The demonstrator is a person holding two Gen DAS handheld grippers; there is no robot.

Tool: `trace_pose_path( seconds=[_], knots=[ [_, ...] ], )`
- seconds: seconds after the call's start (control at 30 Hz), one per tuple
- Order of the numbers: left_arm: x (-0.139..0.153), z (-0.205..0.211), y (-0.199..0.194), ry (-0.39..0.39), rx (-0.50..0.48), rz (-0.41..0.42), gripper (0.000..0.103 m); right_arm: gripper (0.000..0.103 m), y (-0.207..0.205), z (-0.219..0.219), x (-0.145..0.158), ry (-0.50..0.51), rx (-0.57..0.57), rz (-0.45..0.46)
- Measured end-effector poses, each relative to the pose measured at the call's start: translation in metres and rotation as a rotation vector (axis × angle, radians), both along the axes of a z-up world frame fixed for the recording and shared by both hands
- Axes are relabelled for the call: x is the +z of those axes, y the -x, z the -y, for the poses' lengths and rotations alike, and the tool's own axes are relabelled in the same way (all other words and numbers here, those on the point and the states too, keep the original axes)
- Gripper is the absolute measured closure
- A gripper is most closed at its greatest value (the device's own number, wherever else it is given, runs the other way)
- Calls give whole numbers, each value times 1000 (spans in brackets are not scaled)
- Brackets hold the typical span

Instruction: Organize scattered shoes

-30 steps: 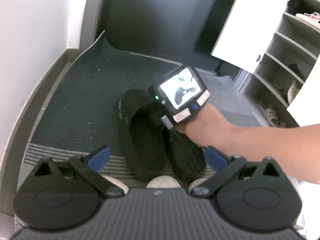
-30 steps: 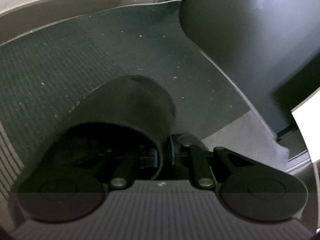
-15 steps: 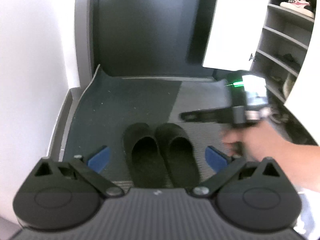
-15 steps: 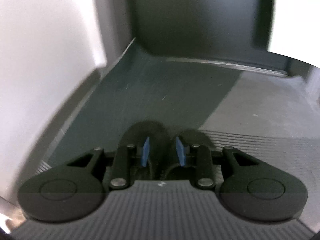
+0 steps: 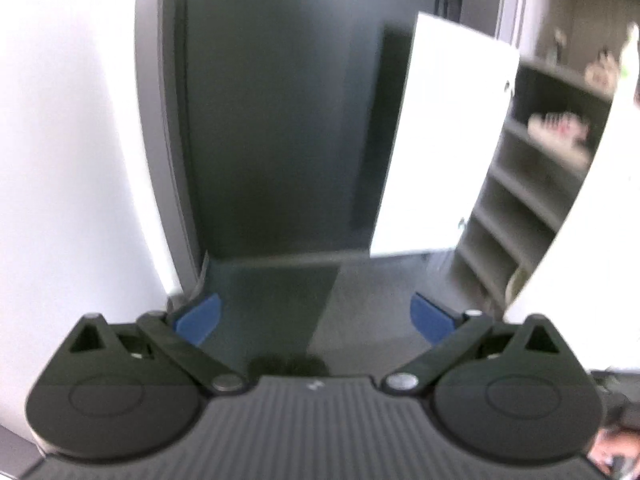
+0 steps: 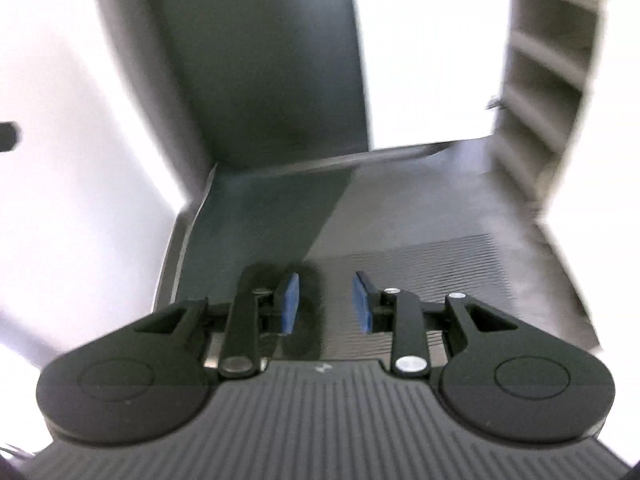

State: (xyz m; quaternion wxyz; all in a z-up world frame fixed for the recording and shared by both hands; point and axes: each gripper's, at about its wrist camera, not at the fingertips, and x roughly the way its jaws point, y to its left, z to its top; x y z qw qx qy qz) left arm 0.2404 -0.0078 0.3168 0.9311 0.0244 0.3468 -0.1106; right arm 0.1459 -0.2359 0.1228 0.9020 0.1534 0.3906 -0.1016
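A pair of black slippers lies side by side on the dark floor mat, far below; in the left wrist view only their toes peep over the gripper body. My left gripper is open wide and holds nothing. In the right wrist view the slippers are a blurred dark shape under the left finger. My right gripper is open by a narrow gap, with nothing between its blue pads. Both views are motion-blurred.
A shoe cabinet with several shelves stands open at the right, its white door swung out. A pale sneaker rests on an upper shelf. A dark door is straight ahead, a white wall at the left. A hand shows bottom right.
The right gripper let go of the black slipper and opened. Both grippers rose high above the mat, so the slippers, now side by side, shrank towards the bottom of both views.
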Motion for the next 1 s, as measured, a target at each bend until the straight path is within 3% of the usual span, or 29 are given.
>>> trace_pose_path(
  seconds=[0.13,0.2,0.33,0.4,0.47,0.53,0.6,0.67,0.7,0.77,0.8,0.9,0.93,1.0],
  knots=[
    [81,0,-3,46,-61,-69,0,68,43,42,76,-128,-197,-18],
    [119,-2,-2,55,-81,-96,0,68,63,53,128,-78,-139,-30],
    [157,12,0,43,-137,-96,0,70,87,57,184,-52,-81,-67],
    [169,25,4,59,-196,-75,0,66,92,62,193,-43,-79,-64],
    [172,41,3,62,-242,-55,0,45,97,72,187,-24,-56,-62],
    [168,65,0,28,-260,-45,1,46,92,86,168,-31,-24,-82],
    [168,115,-3,-16,-271,-36,1,46,81,107,140,-30,56,-123],
    [170,138,3,-12,-264,-41,1,46,67,127,118,-5,132,-189],
    [167,149,3,-1,-262,-46,1,46,57,148,108,21,137,-267],
    [163,199,1,77,-330,-91,1,46,58,177,119,1,72,-275],
    [161,217,1,71,-361,-94,1,46,61,188,132,1,58,-242],
    [155,268,0,52,-452,-105,1,29,81,205,175,31,23,-143],
    [154,268,3,51,-462,-102,1,21,89,209,188,34,12,-118],
    [156,304,5,39,-562,-60,1,18,100,212,201,30,-8,-84]
  ],
)
